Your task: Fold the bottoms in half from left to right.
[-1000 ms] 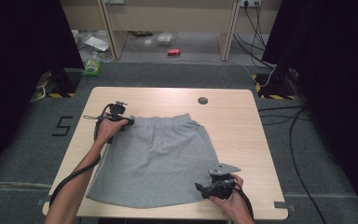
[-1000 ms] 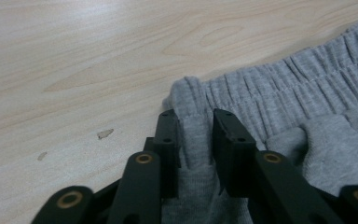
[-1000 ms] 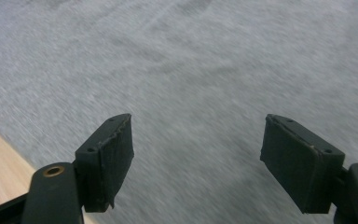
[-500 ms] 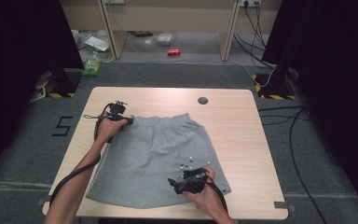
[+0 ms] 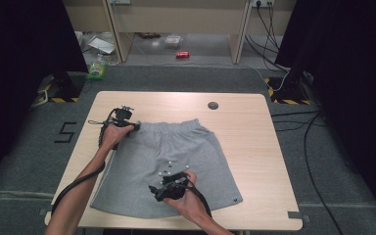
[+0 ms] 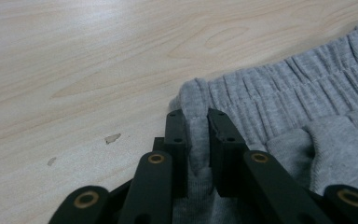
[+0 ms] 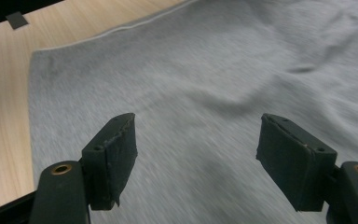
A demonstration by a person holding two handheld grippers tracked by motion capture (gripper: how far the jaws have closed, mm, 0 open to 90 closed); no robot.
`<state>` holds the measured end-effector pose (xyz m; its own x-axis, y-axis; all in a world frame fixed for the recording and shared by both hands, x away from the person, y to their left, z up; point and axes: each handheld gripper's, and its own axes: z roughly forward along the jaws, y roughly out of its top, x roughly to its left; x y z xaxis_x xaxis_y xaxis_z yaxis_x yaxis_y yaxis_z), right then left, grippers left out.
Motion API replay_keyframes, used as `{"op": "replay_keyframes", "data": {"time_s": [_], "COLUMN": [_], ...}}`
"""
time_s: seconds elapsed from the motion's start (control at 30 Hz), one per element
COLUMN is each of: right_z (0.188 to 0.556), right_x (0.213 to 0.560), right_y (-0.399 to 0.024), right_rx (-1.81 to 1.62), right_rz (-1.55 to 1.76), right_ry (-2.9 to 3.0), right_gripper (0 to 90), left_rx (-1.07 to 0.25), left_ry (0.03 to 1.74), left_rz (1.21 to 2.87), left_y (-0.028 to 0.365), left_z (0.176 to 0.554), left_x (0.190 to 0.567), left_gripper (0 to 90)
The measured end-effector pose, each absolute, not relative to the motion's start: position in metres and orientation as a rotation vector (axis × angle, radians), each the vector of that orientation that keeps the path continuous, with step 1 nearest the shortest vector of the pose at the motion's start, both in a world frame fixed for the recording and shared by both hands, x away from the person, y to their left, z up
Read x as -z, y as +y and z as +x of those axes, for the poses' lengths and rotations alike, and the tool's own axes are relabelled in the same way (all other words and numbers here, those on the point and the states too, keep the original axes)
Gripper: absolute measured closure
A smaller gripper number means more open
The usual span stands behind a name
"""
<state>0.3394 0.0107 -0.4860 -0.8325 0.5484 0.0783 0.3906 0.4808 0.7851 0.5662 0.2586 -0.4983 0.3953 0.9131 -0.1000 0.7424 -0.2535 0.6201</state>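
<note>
Grey fleece shorts (image 5: 169, 166) lay spread flat across the middle of the pale wooden table (image 5: 254, 147), with the elastic waistband (image 5: 174, 128) on the far side and the leg hems toward the near edge. At the far-left corner of that waistband, your left gripper (image 5: 136, 126) was clamped on the fabric: in the left gripper view its two black jaws stood almost together, with a ridge of the gathered waistband (image 6: 196, 116) pinched up between the pads, and bare wood lay just beyond the corner. Your left hand (image 5: 111, 136) rested at the left edge of the shorts, and the black cable trailed back along your forearm toward the near-left side of the table.

Further right and nearer to you, your right gripper (image 5: 152, 188) was above the lower middle of the shorts, pointing left. In the right gripper view its jaws stood wide apart with nothing between them, only grey cloth (image 7: 200, 121) blurred beneath, and the left hem and a strip of table showed beyond. The pads touched no fabric that I could make out. Your right hand (image 5: 188, 196) came in from the near edge, over the right leg of the shorts.

On the far-right part of the table a small dark round disc (image 5: 213, 105) sat well apart from the shorts.
</note>
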Motion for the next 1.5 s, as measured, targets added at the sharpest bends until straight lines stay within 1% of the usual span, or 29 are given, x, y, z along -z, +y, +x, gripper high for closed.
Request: {"op": "replay_keyframes", "data": {"time_s": [0.23,0.27,0.33,0.4,0.47,0.5,0.6,0.67,0.93,1.13,1.33,1.4,1.43,1.47,1.5], "right_z": [0.328,0.325,0.320,0.319,0.314,0.314,0.309,0.308,0.299,0.294,0.293,0.291,0.291,0.292,0.292], "right_x": [0.493,0.496,0.498,0.499,0.500,0.500,0.501,0.502,0.510,0.515,0.521,0.521,0.521,0.520,0.520], "right_y": [0.059,0.073,0.087,0.093,0.114,0.114,0.132,0.134,0.165,0.178,0.189,0.191,0.191,0.190,0.190], "right_rx": [-1.300,-1.301,-1.307,-1.311,-1.322,-1.322,-1.333,-1.337,-1.326,-1.299,-1.228,-1.197,-1.197,-1.187,-1.187], "right_rz": [0.728,0.688,0.682,0.659,0.611,0.611,0.597,0.622,0.572,0.569,0.499,0.490,0.490,0.482,0.482], "right_ry": [2.608,2.628,2.645,2.653,2.670,2.670,2.672,2.678,2.688,2.717,2.724,2.715,2.715,2.712,2.712], "right_gripper": [30.1,30.2,30.6,31.3,32.5,32.5,32.4,32.4,33.6,35.4,36.3,41.6,41.6,49.5,49.5], "left_rx": [-0.367,-0.370,-0.372,-0.370,-0.369,-0.369,-0.382,-0.385,-0.401,-0.408,-0.409,-0.407,-0.407,-0.409,-0.409], "left_ry": [1.403,1.402,1.400,1.398,1.394,1.392,1.379,1.377,1.362,1.355,1.357,1.358,1.358,1.358,1.358], "left_rz": [2.073,2.070,2.071,2.070,2.069,2.070,2.089,2.093,2.102,2.107,2.103,2.105,2.105,2.101,2.101], "left_y": [0.259,0.259,0.259,0.260,0.260,0.260,0.259,0.259,0.258,0.257,0.257,0.257,0.257,0.257,0.257], "left_z": [0.567,0.567,0.566,0.567,0.566,0.566,0.566,0.566,0.565,0.565,0.564,0.565,0.565,0.564,0.564], "left_x": [0.498,0.498,0.498,0.498,0.499,0.499,0.498,0.498,0.498,0.498,0.499,0.498,0.498,0.499,0.499], "left_gripper": [78.4,78.4,78.4,78.4,78.4,78.4,78.3,78.3,78.3,78.2,78.2,78.3,78.3,78.3,78.3]}}
